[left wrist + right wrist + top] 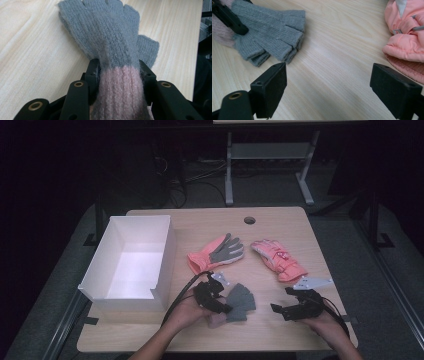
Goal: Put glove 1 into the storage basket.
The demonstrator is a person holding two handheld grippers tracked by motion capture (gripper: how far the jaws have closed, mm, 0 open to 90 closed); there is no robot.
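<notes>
High view: we are seeing the left hand-held gripper point(223, 306) lying low on the wooden surface point(280, 330), clamped on the pink cuff of a grey knitted glove point(241, 301) near the front edge. The glove's grey fingers are pointing toward the far right. The right hand-held gripper point(276, 309) is resting on the surface to the right of the glove, apart from it, jaws spread with nothing between them. Farther back, 2 pink gloves are lying side by side: the 1 with a grey palm point(217, 252) on the left, the padded one point(278, 259) on the right. A white box point(162, 265) is standing open at the left side of the surface.

Left gripper view: we are looking along both jaws, which are pressing on the glove point(112, 42) at the line where grey knit meets pink cuff. The glove is lying flat on the surface point(37, 50).

Right gripper view: the 2 jaws are standing wide apart over bare wood point(332, 62). The grey glove point(269, 32) is lying at upper left, with a jaw of the left hand-held gripper on its cuff, and the padded pink glove point(404, 42) at upper right.
</notes>
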